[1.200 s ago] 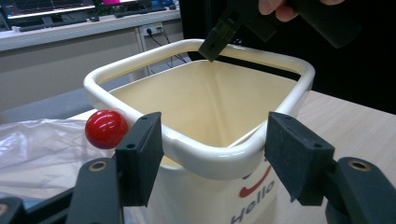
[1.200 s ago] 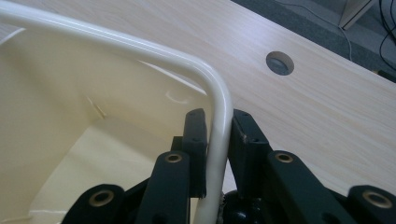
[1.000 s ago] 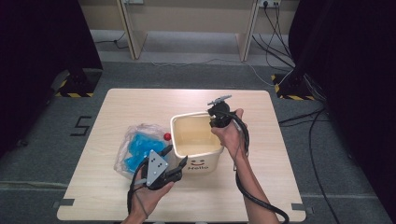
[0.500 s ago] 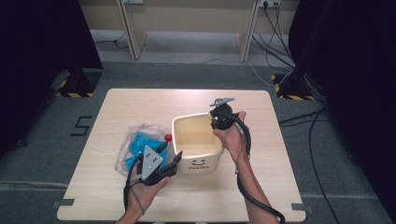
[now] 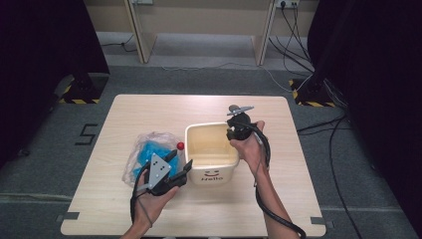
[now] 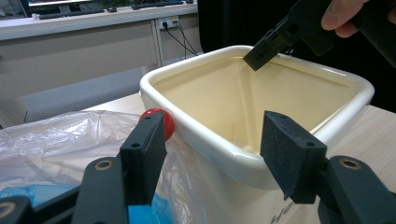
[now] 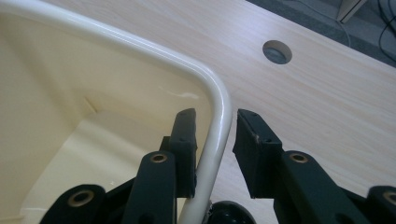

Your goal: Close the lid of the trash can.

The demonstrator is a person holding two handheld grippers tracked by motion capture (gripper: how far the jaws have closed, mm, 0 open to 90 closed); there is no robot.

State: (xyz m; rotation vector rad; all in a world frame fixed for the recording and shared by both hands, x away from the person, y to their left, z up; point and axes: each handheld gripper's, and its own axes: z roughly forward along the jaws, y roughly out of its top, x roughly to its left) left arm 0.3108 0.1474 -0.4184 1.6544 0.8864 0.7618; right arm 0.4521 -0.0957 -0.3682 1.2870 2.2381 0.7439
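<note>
Cream plastic bin (image 5: 211, 152) standing upright near the middle of the light wooden table (image 5: 124, 112), a smiling face and the word "Hello" printed on its near wall.

Right hand (image 5: 249, 144): forearm entering from the bottom edge and reaching up beside the bin's right side, with the right gripper (image 5: 234, 130) held over the far right corner of the rim and its grey plate uppermost. In the right gripper view the two black jaws straddle the rim (image 7: 219, 116), one inside the bin and one outside over the table. The inner pad lies against or just beside the wall; the outer pad stands clear of it with a visible gap. The jaws have just been opening, with the rim between them, so the grip is loosened rather than clamped.

Left hand (image 5: 154, 191): low at the near left of the bin, wrist turned so that the left gripper (image 5: 181, 167) points toward the bin's left wall. Its jaws stand moderately wide apart and hold nothing; in the left gripper view they frame the near corner of the bin.

A clear plastic bag (image 5: 144, 152) with blue contents lies on the table just left of the bin. A small red ball (image 6: 161, 122) rests at the bin's left wall, beside the bag.
</note>
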